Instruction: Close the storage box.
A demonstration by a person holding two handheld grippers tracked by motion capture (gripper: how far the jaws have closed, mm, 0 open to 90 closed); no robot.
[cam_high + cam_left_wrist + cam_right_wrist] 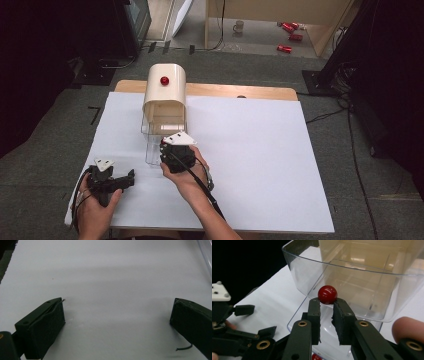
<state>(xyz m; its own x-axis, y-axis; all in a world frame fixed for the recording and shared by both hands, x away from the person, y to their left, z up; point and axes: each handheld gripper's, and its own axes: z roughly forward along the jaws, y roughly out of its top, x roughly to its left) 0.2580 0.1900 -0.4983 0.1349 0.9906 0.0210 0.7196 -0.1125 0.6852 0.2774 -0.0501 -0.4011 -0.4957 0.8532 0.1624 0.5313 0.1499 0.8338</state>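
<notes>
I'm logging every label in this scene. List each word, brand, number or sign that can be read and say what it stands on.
No text can be read in any of the pictures.
Red cans on the floor behind the table: any print is too small and blurred to read.
Mug on the floor: no mark can be made out.
Cream container, its red knob, the clear drawer and both grippers: no lettering shows.

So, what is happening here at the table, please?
A person works with a gripper in each hand at a white table. The right gripper has its jaws nearly shut at the red knob on the front of a clear drawer, which stands pulled out from a cream-coloured box. Whether the jaws actually pinch the knob is hard to tell. The left gripper rests open over bare table, holding nothing.
</notes>
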